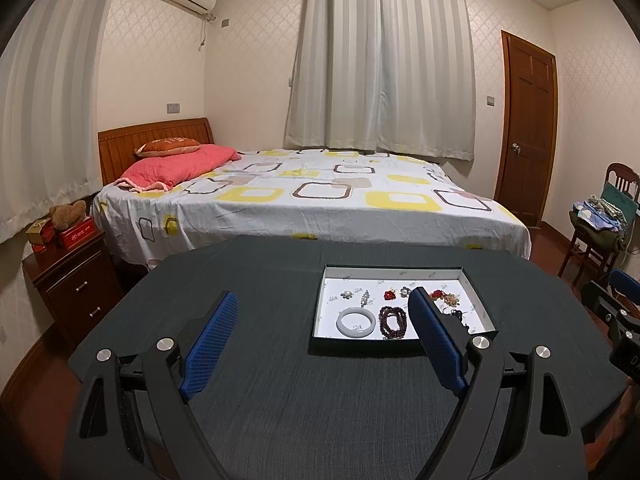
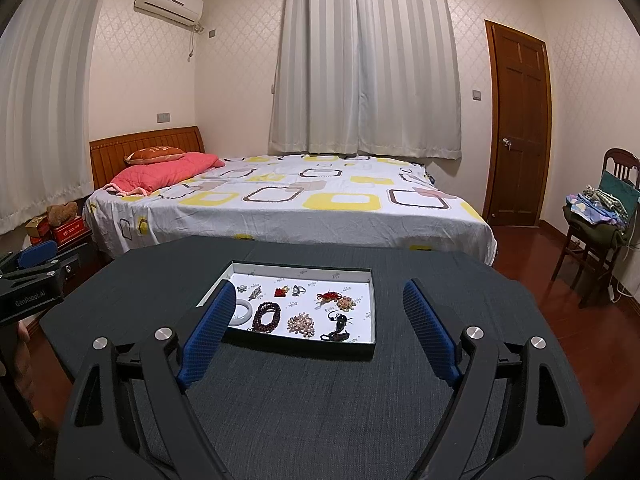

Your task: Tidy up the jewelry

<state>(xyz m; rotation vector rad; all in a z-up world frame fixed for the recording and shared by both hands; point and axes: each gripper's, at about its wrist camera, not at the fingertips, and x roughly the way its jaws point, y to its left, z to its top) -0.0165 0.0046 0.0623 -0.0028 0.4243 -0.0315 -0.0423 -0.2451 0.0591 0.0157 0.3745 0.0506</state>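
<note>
A shallow dark box with a white floor (image 1: pixel 400 276) (image 2: pixel 372 304) sits on the dark grey table and holds several pieces of jewelry: a white jade bangle (image 1: pixel 357 322) (image 2: pixel 245 312), a dark red bead bracelet (image 1: pixel 393 321) (image 2: pixel 267 317), a pink bead cluster (image 2: pixel 301 324), red knotted charms (image 2: pixel 329 297), brooches and a black cord pendant (image 2: pixel 339 326). My left gripper (image 1: pixel 322 300) is open and empty, above the table in front of the box. My right gripper (image 2: pixel 320 292) is open and empty, in front of the box.
The dark table (image 1: pixel 248 380) (image 2: pixel 304 400) stands in front of a bed (image 1: pixel 304 200). A nightstand (image 1: pixel 72 280) with boxes is at the left. A chair with clothes (image 2: pixel 600 220) and a wooden door (image 2: pixel 520 128) are at the right.
</note>
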